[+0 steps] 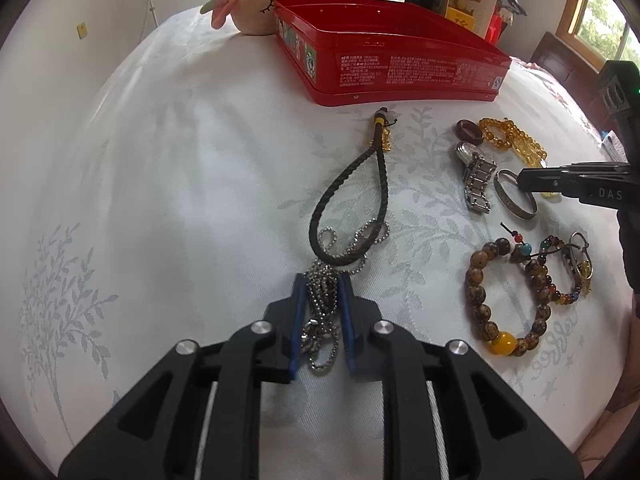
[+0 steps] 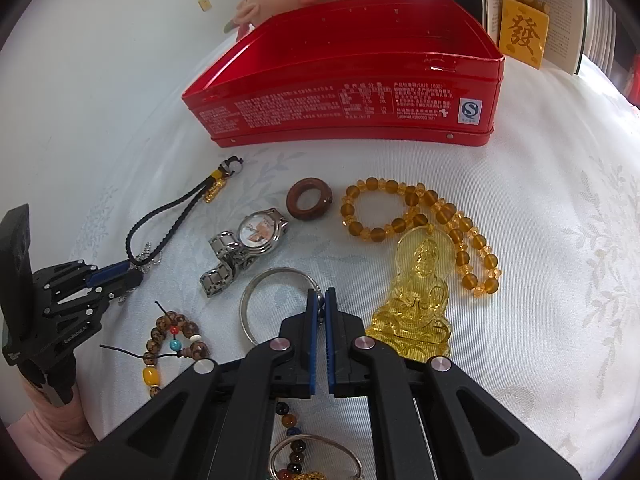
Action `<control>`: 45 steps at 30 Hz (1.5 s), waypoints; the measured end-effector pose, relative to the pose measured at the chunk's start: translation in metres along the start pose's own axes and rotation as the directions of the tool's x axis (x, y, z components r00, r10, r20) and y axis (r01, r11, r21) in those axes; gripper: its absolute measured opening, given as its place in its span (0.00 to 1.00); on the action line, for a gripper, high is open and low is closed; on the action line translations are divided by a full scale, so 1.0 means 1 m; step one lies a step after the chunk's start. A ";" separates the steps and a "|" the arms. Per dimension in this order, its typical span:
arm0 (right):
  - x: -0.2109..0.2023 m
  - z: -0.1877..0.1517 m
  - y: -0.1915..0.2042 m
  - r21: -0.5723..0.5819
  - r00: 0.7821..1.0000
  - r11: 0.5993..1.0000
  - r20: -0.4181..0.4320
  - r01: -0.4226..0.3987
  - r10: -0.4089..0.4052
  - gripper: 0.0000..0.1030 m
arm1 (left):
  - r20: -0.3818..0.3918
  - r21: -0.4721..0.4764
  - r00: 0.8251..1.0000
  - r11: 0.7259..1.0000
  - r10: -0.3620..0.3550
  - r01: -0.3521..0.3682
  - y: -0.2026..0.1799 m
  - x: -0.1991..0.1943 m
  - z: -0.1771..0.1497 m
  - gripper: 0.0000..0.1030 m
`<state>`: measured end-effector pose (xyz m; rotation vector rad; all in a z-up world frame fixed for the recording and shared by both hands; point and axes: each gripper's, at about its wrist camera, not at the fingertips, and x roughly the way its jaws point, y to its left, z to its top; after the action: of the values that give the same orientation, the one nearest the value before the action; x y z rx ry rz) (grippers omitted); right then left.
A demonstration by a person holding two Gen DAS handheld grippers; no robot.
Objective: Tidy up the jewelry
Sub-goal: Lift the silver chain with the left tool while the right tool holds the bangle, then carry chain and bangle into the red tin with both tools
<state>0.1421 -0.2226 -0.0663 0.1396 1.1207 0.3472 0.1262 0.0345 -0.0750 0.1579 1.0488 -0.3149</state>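
Up close in the left wrist view, the left gripper has its blue fingers clamped on a bunched silver chain, which lies tangled with a dark cord loop running away toward the red tin. The tin stands open at the far side of the white cloth. To the right lie a watch, a silver bangle and a brown bead bracelet. The right gripper reaches in from the right, its tips at the bangle.

Next, in the right wrist view, the right gripper is squeezed nearly together on the bangle's rim. Just right lies a yellow Buddha pendant on amber beads; a brown ring and the watch lie beyond. The left gripper sits far left, holding the chain. The tin stands farther off.
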 end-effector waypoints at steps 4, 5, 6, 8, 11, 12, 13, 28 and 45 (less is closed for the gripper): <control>0.000 0.000 0.000 -0.001 1.000 1.000 0.000 0.000 0.000 0.03 | -0.005 0.019 1.000 1.000 0.018 -0.018 -0.002 0.003 0.003 0.25; 0.000 0.000 0.000 -0.001 1.000 1.000 0.000 0.001 -0.001 0.03 | -0.007 0.016 1.000 1.000 0.014 -0.014 -0.002 0.003 0.004 0.25; 0.000 0.000 0.000 -0.002 1.000 1.000 0.000 0.001 -0.001 0.03 | -0.009 0.009 1.000 1.000 0.009 -0.009 -0.001 0.003 0.004 0.24; 0.000 0.001 -0.001 -0.001 1.000 1.000 0.000 0.000 0.000 0.03 | -0.012 0.013 1.000 1.000 0.017 -0.017 -0.002 0.002 0.004 0.21; -0.001 0.001 -0.001 -0.001 1.000 1.000 0.000 0.000 0.000 0.03 | -0.019 0.015 1.000 1.000 0.014 -0.014 -0.008 -0.001 0.002 0.10; -0.001 0.001 -0.001 0.000 1.000 1.000 0.001 -0.003 0.003 0.03 | -0.018 0.013 1.000 1.000 0.015 -0.015 -0.008 -0.002 0.001 0.10; -0.002 0.001 -0.001 0.000 1.000 1.000 0.002 -0.006 0.006 0.03 | -0.018 0.003 1.000 1.000 0.010 -0.010 -0.008 -0.003 0.000 0.10; -0.037 0.003 0.007 -0.026 0.994 0.998 0.084 -0.062 0.064 0.03 | 0.161 -0.115 0.986 0.991 -0.042 0.061 0.014 -0.082 -0.005 0.09; -0.084 0.086 -0.005 -0.002 0.979 0.999 0.200 -0.045 0.044 0.03 | 0.266 -0.049 0.963 0.996 -0.053 0.068 -0.011 -0.100 0.114 0.09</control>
<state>0.1877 -0.2508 0.0414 0.1977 0.9203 0.3636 0.1707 0.0106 0.0685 0.0296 0.7978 -0.3503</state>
